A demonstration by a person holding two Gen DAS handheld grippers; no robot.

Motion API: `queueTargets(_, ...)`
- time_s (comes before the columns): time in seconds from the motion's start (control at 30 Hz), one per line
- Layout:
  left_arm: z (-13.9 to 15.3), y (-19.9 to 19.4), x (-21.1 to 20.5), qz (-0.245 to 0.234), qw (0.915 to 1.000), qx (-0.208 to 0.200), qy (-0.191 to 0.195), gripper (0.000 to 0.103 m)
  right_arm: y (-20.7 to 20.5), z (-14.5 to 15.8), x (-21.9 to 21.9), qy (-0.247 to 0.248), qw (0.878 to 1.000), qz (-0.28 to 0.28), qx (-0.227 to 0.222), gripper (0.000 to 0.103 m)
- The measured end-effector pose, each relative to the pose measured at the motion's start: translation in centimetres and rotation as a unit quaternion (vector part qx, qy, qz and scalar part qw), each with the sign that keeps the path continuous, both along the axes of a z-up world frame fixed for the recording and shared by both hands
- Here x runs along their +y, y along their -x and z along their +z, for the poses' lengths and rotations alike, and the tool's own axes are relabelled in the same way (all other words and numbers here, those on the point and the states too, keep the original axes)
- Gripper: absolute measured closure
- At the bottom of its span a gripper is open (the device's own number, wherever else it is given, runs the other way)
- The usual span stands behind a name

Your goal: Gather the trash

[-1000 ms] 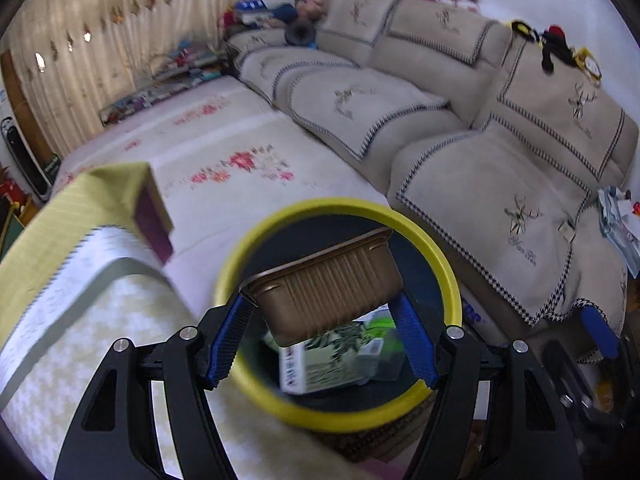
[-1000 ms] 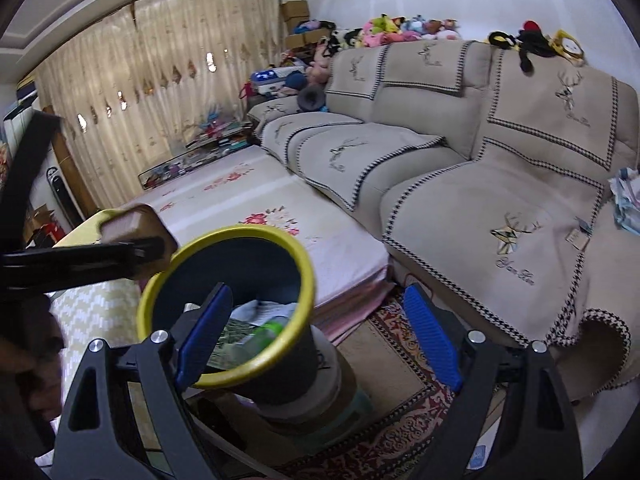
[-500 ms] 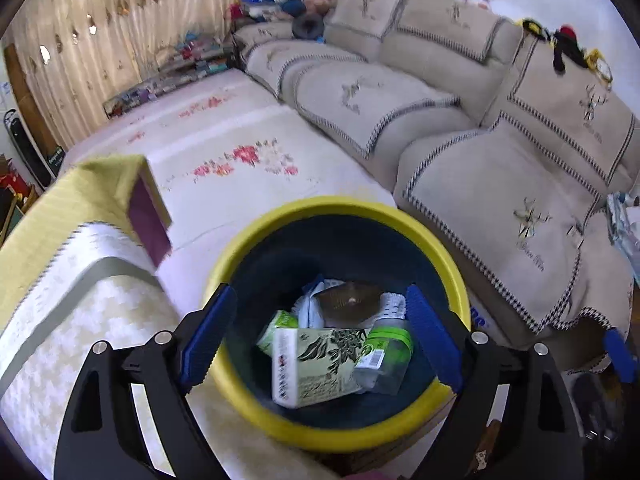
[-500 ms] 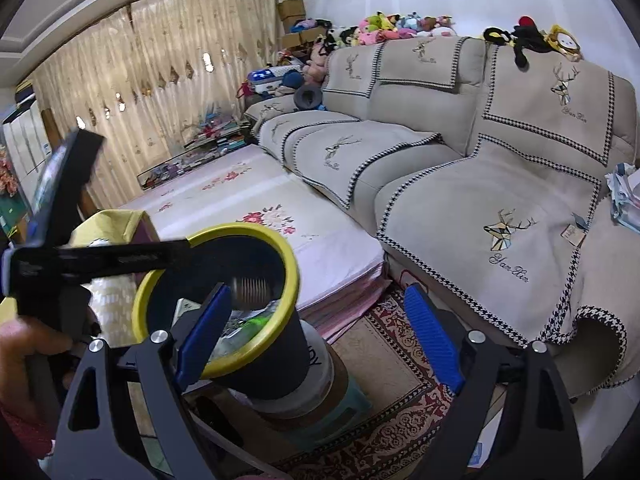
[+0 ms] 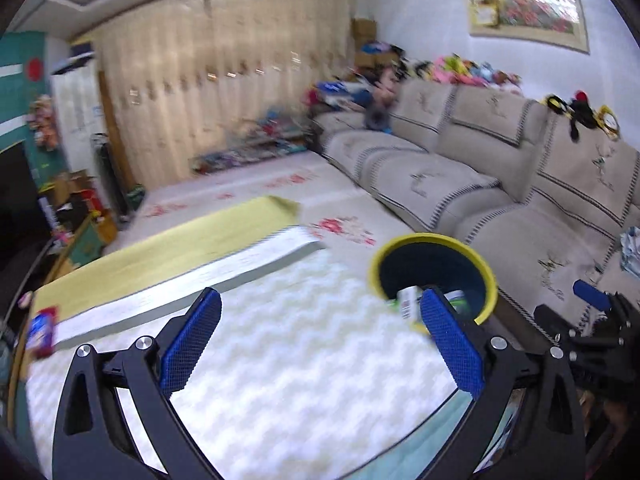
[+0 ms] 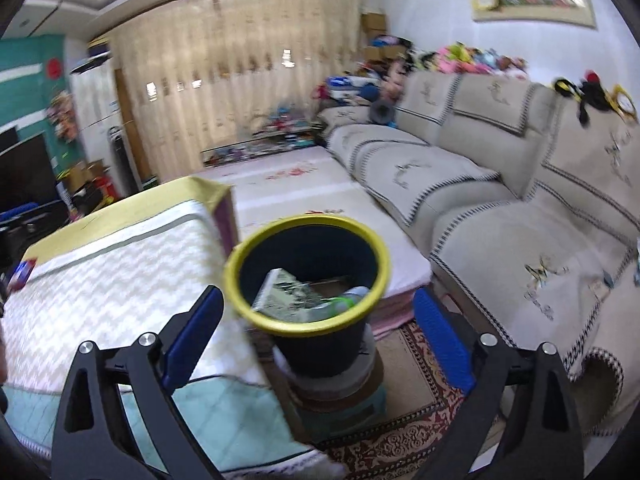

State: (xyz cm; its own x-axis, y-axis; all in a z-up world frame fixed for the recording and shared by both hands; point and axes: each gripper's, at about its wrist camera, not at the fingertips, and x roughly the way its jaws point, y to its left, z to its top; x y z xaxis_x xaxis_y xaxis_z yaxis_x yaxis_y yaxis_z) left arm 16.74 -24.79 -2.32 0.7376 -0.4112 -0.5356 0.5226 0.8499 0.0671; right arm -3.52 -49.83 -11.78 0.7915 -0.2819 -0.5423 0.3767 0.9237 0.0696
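Nearby, sofa point(image 6: 500, 216) flanks bin point(image 6: 308, 320); rug point(image 6: 404, 432) beneath.

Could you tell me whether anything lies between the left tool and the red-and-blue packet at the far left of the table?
Nothing visible does. The left tool is open and empty, and only bare zigzag tablecloth separates it from the red-and-blue packet at the table's left edge.
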Motion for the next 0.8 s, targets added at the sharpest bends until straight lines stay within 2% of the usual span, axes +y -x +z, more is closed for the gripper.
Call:
queueTargets(0.2, 1.1, 5.1, 9.0, 0.07, 0.9971, -0.023, 0.017, 0.005, 0.8, 2.0, 3.4, 0.01, 0.999, 0.042, -0.009, 0.01)
queueTargets(0.4, 1.5, 10.1, 15.4, 0.105, 0.993, -0.034, 0.042, 0.005, 3.2, 4.1, 5.5, 0.021, 0.998, 0.059, -0.018, 0.007)
queueTargets(0.67, 2.0, 14.6, 19.5, 0.135, 0.9867, -0.03, 0.085, 0.005, 6.3, 5.1, 6.9, 0.023, 0.997, 0.062, -0.032, 0.007)
queueTargets(0.8, 2.1, 16.8, 20.2, 0.146, 0.9854, -0.046, 0.073, 0.005, 7.1, 5.4, 7.2, 0.021, 0.997, 0.064, -0.04, 0.007)
